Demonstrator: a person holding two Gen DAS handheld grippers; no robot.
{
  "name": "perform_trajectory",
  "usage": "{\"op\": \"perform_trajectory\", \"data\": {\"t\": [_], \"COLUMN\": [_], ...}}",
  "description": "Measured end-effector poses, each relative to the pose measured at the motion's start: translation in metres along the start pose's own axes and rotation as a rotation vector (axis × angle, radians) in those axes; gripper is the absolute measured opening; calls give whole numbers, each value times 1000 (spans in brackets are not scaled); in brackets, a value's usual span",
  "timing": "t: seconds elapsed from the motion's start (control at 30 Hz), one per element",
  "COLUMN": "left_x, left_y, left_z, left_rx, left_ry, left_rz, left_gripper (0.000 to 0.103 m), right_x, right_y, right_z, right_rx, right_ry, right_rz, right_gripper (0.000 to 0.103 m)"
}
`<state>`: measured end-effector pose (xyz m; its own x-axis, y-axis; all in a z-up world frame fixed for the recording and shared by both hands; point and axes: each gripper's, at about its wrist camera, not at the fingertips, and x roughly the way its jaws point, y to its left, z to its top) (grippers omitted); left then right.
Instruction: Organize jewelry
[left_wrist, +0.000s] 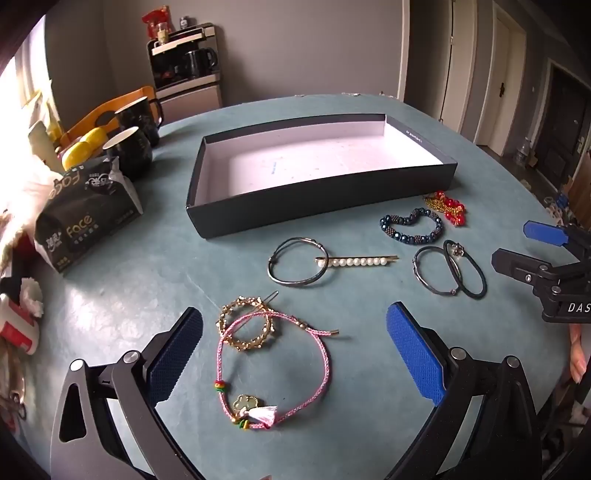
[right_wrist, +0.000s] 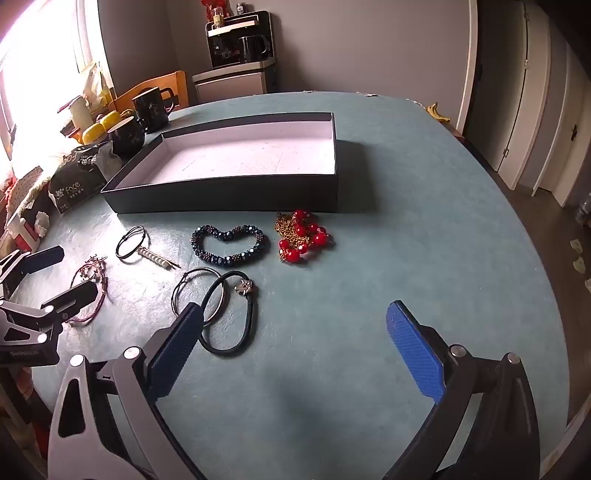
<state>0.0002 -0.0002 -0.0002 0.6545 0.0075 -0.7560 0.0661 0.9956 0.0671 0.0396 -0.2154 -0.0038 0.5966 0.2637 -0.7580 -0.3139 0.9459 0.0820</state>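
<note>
Pink braided cord forms the nearest piece, a pink bracelet (left_wrist: 275, 373) with a gold charm and tassel, lying on the teal tabletop (left_wrist: 110, 295) between the wide-spread fingers of the left tool (left_wrist: 294, 350), which holds nothing. Its loop overlaps a gold ring hair clip (left_wrist: 246, 328); a sound pickup would likely pinch the cord alone, at a stretch clear of the clip, so the two do not lift together. The right tool (right_wrist: 294, 350) is likewise wide and empty, its left finger over a thin metal bangle (right_wrist: 199, 295) and a dark hair tie (right_wrist: 232, 314). Beyond lie another bangle (left_wrist: 297, 261) touching a pearl hairpin (left_wrist: 356, 261), a dark blue beaded bracelet (left_wrist: 412, 226) bent into a heart, and a red bead and gold chain piece (left_wrist: 445, 207). Farthest, the shallow dark box (left_wrist: 321, 206) with its pale floor stands empty, the probable destination.
</note>
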Motion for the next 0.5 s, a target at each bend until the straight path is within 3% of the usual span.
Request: {"op": "perform_trajectory", "data": {"t": [0.5], "left_x": [-1], "left_y": [3], "left_z": [-2], "left_rx": [-12], "left_ry": [3], "left_rz": [-8], "left_gripper": [101], "right_x": [0], "right_y": [-2], "right_z": [3], "right_rx": [-10], "right_ry": [-4], "right_rz": [-8], "right_gripper": [98]}}
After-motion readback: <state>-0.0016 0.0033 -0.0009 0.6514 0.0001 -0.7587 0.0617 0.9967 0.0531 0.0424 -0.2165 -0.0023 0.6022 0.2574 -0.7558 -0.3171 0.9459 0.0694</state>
